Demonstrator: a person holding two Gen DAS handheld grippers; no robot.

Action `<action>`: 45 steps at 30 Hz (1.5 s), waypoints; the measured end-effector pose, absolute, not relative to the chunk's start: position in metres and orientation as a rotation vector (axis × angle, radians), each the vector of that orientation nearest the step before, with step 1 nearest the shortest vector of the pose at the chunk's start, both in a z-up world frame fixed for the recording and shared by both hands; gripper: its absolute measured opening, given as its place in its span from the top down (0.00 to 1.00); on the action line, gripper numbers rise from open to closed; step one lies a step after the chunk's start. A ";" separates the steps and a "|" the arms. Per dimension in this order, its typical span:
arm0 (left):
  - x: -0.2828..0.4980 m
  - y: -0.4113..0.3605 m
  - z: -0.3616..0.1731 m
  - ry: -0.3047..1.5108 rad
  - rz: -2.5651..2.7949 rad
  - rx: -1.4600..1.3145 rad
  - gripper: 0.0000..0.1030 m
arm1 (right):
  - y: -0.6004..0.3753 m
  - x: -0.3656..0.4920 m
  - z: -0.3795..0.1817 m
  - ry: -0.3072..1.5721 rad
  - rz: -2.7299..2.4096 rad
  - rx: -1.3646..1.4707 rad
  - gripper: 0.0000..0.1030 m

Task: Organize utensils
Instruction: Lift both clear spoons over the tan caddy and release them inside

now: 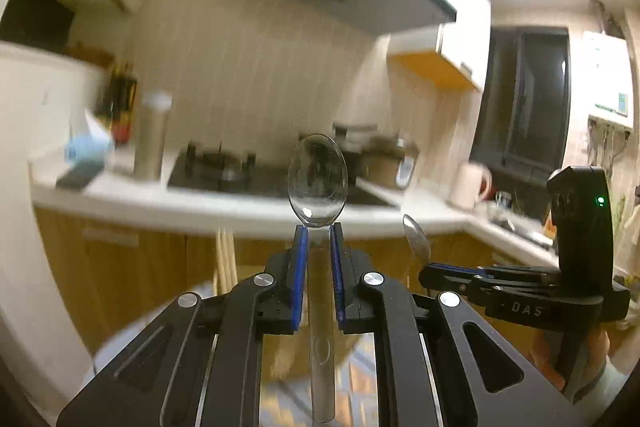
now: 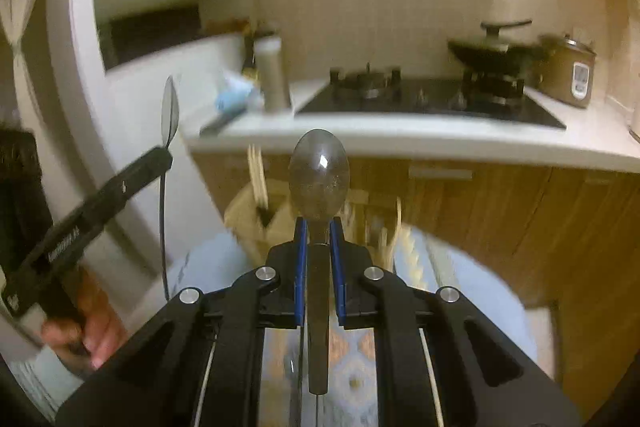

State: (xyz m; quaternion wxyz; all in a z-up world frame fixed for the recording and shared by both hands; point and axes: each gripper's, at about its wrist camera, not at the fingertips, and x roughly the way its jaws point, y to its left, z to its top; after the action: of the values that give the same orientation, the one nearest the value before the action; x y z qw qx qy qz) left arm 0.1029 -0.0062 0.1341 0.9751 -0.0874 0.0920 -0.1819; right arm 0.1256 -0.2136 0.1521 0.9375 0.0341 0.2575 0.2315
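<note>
My left gripper (image 1: 319,233) is shut on a clear plastic spoon (image 1: 317,179), bowl upward, handle running back between the fingers. My right gripper (image 2: 319,227) is shut on a grey metal spoon (image 2: 319,173), bowl upward. Both are held in the air in front of the kitchen counter. The right gripper (image 1: 436,269) with its spoon (image 1: 416,239) also shows at the right of the left wrist view. The left gripper (image 2: 160,155) with the clear spoon (image 2: 170,109) seen edge-on shows at the left of the right wrist view.
A white counter (image 2: 400,137) carries a black gas hob (image 2: 432,99), a wok (image 2: 492,49), a rice cooker (image 2: 568,71) and a steel flask (image 2: 274,75). A wooden utensil holder with chopsticks (image 2: 260,195) stands below on a patterned cloth (image 2: 352,363). Wooden cabinets lie under the counter.
</note>
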 end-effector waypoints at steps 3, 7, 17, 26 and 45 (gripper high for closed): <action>0.116 -0.012 0.143 0.143 -0.375 -0.159 0.91 | -0.209 0.139 0.167 0.435 0.429 0.087 0.91; 0.132 -0.013 0.145 0.117 -0.379 -0.171 0.91 | -0.205 0.159 0.172 0.351 0.377 0.128 0.91; 0.169 0.009 0.124 0.101 -0.332 -0.203 0.91 | -0.198 0.190 0.144 0.196 0.267 0.144 0.91; 0.190 0.014 0.100 0.121 -0.277 -0.200 0.90 | -0.203 0.203 0.120 0.196 0.239 0.141 0.91; 0.189 0.019 0.076 0.195 -0.262 -0.200 0.87 | -0.205 0.204 0.096 0.269 0.283 0.158 0.82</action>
State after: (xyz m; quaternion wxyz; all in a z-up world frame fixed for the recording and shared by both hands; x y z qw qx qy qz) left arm 0.1885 0.0192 0.0764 0.9817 -0.0993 0.0970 -0.1303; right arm 0.2038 -0.2053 0.0963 0.9779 0.0784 0.1337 0.1404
